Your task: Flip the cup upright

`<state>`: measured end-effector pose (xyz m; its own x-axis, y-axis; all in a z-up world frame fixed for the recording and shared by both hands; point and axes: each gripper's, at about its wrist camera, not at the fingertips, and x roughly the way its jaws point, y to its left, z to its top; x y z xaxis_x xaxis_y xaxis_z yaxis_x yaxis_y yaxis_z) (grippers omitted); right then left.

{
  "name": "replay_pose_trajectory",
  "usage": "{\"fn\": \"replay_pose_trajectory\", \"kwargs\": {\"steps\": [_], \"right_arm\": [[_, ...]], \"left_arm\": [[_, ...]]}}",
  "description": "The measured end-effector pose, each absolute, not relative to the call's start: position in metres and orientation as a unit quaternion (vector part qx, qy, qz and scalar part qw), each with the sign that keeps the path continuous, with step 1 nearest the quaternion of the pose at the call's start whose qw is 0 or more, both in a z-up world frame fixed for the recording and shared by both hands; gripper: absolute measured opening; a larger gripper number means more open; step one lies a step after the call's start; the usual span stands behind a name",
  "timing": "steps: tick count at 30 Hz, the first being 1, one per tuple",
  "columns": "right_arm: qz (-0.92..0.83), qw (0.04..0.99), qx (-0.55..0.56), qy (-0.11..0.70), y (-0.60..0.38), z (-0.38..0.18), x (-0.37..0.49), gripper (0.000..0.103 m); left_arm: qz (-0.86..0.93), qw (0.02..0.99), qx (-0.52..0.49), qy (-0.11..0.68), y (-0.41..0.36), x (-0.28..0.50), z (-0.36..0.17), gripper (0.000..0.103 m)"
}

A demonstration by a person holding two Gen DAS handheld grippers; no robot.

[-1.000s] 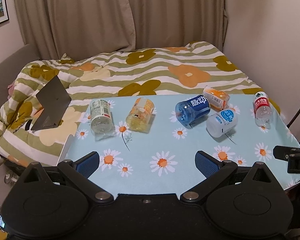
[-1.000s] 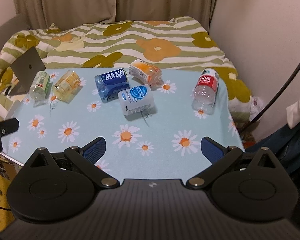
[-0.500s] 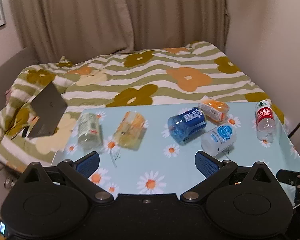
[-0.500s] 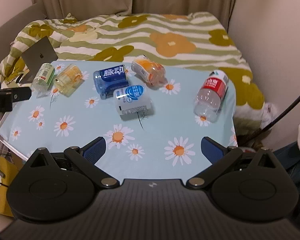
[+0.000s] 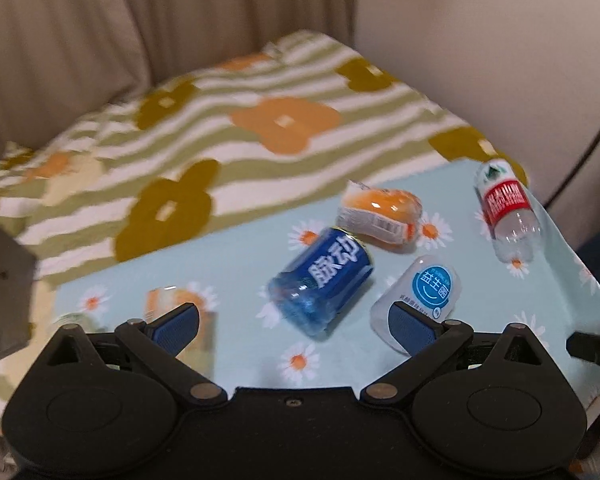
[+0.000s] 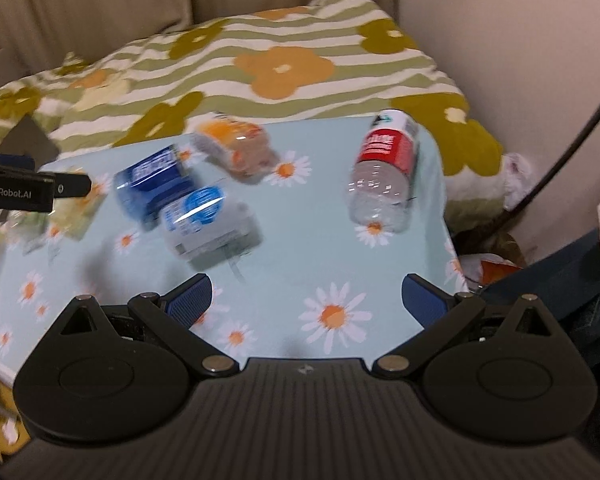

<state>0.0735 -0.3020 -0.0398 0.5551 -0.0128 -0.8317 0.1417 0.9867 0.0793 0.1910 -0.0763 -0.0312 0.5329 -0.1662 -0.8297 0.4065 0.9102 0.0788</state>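
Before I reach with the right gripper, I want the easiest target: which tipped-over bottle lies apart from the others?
The red-labelled clear bottle, on its side near the table's right edge. The blue, white and orange ones are bunched together further left.

Toppled bottles (image 6: 384, 172) on daisy tablecloth (image 6: 332, 272)

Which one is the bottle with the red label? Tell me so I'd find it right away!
Look at the daisy-print table in front of the flowery striped bed. Near its far right corner, apart from the cluster of other bottles, lies the red-label bottle on its side. It alone has clear plastic with a red band.
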Motion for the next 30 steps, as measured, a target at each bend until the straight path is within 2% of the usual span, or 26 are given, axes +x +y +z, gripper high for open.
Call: {"fn": "replay_pose_trajectory", "kwargs": {"steps": [11,20,21,23,25,30], "right_arm": [[-0.107,0.849,0.123,0.502,-0.303,-0.071,0.105,0.103],[-0.131,0.831,0.152,0.518,-0.307,-0.091,0.118,0.103],[-0.132,0.83,0.154,0.52,-0.308,-0.092,0.119,0.103],[-0.135,0.828,0.156,0.521,-0.308,-0.095,0.12,0.103],[-0.137,0.827,0.158,0.522,-0.308,-0.096,0.121,0.103],[-0.134,0.825,0.159,0.525,-0.307,-0.097,0.12,0.103]], "left_arm": [[-0.248,0.798,0.249,0.489,-0.11,0.255,-0.085,0.098],[-0.287,0.759,0.287,0.509,-0.124,0.275,-0.116,0.096],[-0.289,0.757,0.29,0.51,-0.126,0.276,-0.119,0.095],[-0.291,0.749,0.297,0.516,-0.127,0.277,-0.125,0.08],[-0.288,0.745,0.302,0.521,-0.129,0.277,-0.129,0.076],[-0.285,0.747,0.308,0.515,-0.129,0.275,-0.13,0.075]]}}
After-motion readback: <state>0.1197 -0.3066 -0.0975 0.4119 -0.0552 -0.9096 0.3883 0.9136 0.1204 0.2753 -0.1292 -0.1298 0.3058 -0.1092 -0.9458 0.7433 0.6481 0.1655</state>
